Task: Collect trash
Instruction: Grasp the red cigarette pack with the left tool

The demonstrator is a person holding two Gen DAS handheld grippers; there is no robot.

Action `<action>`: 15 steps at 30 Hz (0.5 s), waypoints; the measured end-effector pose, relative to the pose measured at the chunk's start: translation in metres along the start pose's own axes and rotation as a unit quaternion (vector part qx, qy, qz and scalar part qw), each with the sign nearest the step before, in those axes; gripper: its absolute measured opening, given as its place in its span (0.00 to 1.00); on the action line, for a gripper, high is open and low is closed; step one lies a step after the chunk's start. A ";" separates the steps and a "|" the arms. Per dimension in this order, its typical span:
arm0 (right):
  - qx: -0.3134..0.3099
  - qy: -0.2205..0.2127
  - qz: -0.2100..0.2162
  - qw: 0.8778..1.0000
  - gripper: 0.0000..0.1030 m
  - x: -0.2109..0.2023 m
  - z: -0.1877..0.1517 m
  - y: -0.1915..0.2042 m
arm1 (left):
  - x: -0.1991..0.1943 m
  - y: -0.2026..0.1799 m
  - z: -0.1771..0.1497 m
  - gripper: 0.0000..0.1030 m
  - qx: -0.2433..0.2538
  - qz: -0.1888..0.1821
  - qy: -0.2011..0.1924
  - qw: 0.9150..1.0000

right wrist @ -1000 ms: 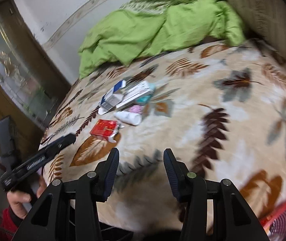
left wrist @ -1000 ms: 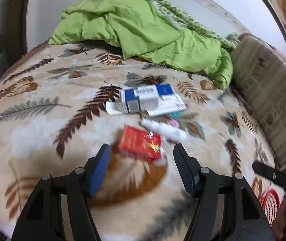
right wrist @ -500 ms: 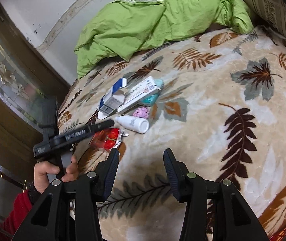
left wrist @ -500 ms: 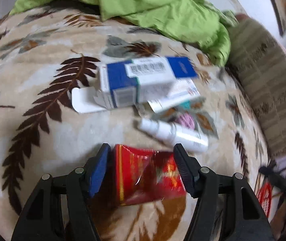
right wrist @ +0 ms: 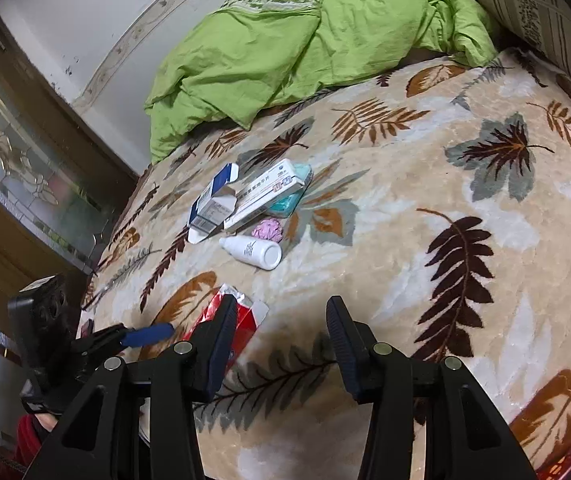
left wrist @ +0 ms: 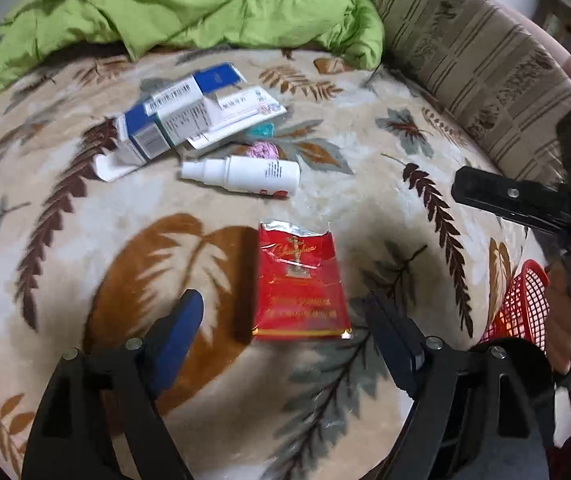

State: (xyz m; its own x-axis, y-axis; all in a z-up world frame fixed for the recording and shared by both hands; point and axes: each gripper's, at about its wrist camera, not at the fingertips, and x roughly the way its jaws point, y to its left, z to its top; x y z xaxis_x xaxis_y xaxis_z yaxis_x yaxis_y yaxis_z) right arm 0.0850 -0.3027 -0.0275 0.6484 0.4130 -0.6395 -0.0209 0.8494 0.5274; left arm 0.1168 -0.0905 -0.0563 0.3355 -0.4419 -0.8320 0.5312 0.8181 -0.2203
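the left gripper (left wrist: 281,320) was spread wide just above the blanket (left wrist: 385,184), its fingers either side of the near end of a red packet (left wrist: 299,280) without touching it. the packet lay flat on a brown leaf print, torn foil end pointing away. beyond it a white bottle (left wrist: 245,174) lay on its side, and past that an open blue-and-white box (left wrist: 169,120) leaned against a flat white carton (left wrist: 241,114), with a pink wad (left wrist: 262,149) and a teal scrap (left wrist: 259,131) just beside them. a red basket (left wrist: 525,304) showed at the bed's right edge, near the hand (left wrist: 565,320) holding the right gripper (right wrist: 277,336). that gripper was parted too, holding nothing, hovering over the blanket near the packet. a green quilt (right wrist: 305,40) was bunched at the far end.
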 end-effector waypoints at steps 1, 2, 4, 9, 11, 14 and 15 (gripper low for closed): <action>0.002 -0.002 0.001 1.000 0.48 -0.001 0.001 0.000 | 0.004 -0.003 0.001 0.79 0.002 -0.001 0.002 1.000; 0.002 -0.004 0.001 1.000 0.48 -0.002 0.002 0.001 | 0.009 -0.009 0.002 0.79 0.009 0.009 0.003 1.000; -0.005 -0.006 -0.001 1.000 0.48 -0.003 0.003 0.002 | 0.017 -0.016 0.004 0.79 0.021 0.039 0.005 0.999; -0.010 0.002 0.001 1.000 0.48 0.007 0.009 0.004 | 0.033 -0.016 0.004 0.51 0.008 0.086 0.003 0.996; -0.016 0.005 0.005 1.000 0.48 0.014 0.013 0.007 | 0.030 -0.015 0.002 0.51 0.005 0.091 -0.006 0.996; -0.035 0.016 0.011 0.999 0.48 0.029 0.021 0.016 | 0.013 0.000 -0.005 0.51 -0.025 0.111 -0.025 0.993; -0.040 0.020 0.013 0.999 0.48 0.035 0.023 0.020 | 0.003 0.005 -0.008 0.51 -0.038 0.118 -0.037 0.992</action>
State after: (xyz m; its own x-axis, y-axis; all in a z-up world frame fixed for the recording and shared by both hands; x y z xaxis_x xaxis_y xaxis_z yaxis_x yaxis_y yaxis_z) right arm 0.1249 -0.2791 -0.0268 0.6155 0.4468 -0.6492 -0.0994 0.8612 0.4985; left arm 0.1142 -0.0850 -0.0641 0.5015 -0.2586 -0.8256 0.3714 0.9262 -0.0645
